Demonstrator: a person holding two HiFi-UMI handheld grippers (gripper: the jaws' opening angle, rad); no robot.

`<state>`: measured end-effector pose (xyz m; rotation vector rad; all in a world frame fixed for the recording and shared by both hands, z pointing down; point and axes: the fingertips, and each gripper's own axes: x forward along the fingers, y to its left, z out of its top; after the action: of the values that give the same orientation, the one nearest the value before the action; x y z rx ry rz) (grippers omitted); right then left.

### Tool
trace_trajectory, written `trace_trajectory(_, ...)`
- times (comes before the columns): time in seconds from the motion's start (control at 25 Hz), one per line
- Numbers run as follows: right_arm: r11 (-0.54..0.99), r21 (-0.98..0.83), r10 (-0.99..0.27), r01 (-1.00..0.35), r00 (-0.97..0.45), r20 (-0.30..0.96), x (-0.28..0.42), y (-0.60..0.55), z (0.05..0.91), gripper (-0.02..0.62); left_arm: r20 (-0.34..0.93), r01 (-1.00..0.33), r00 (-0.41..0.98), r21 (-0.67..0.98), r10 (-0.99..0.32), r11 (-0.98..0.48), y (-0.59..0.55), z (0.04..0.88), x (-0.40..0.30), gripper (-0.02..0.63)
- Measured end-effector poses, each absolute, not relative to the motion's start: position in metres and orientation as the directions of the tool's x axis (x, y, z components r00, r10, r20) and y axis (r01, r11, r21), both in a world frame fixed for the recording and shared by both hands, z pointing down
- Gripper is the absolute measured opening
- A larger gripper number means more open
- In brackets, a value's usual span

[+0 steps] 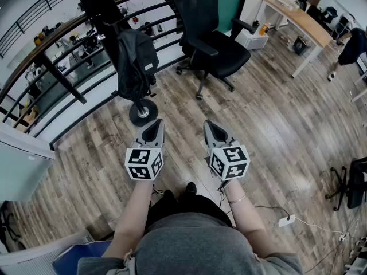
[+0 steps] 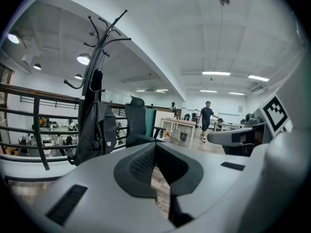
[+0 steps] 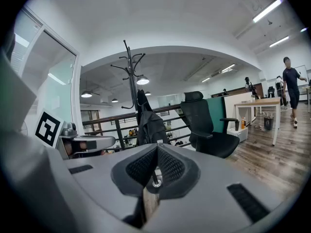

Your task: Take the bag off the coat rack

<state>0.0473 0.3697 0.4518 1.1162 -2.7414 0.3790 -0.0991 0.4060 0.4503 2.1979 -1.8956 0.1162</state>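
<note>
Underfoot in the head view, a plank wood floor (image 1: 275, 130) spreads across an open office. A dark metal railing (image 1: 57, 76) curves from 9 o'clock up to 12 o'clock. A black office chair (image 1: 215, 50) stands at 1 o'clock, and a long wooden desk (image 1: 298, 17) sits at 2 o'clock.

The black coat rack (image 1: 142, 112) stands at 11 o'clock beside the railing, its round base on the floor. The bag (image 1: 136, 62), a black backpack, hangs on the rack's pole above that base, well apart from both grippers.

The person's forearms reach out from 6 o'clock. The left gripper (image 1: 153, 132) and right gripper (image 1: 215, 132) are side by side, both aimed toward the rack. Each has its jaws pressed together with nothing between them, which the gripper views show plainly.

Only the gripper views show the rack's curved hooks at the top, with the backpack hanging below them. They also show a person (image 2: 207, 116) in dark clothes walking far back by the desks.
</note>
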Motion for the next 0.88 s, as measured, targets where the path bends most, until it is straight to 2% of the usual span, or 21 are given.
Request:
trace_trajectory(0.76,0.673,-0.219,-0.661,-0.707,-0.707,0.250,0.081,0.356,0.466,0.008,0.233,-0.989,0.108,0.128,-0.967,-0.079,0.402,0.459,-0.080,0.029)
trace_trajectory(0.8,0.675,-0.228,-0.656,-0.702,-0.712,0.248,0.082,0.355,0.466,0.036,0.233,-0.989,0.101,0.128,-0.967,-0.072,0.402,0.458,-0.081,0.036)
trace_trajectory(0.84,0.677,-0.236,-0.652,-0.698,-0.716,0.247,0.083,0.354,0.466,0.074,0.234,-0.990,0.094,0.128,-0.968,-0.066,0.402,0.458,-0.081,0.065)
trace_trajectory(0.88,0.677,-0.241,-0.650,-0.695,-0.719,0.247,0.084,0.353,0.467,0.084,0.236,-0.990,0.089,0.126,-0.968,-0.061,0.401,0.459,-0.081,0.097)
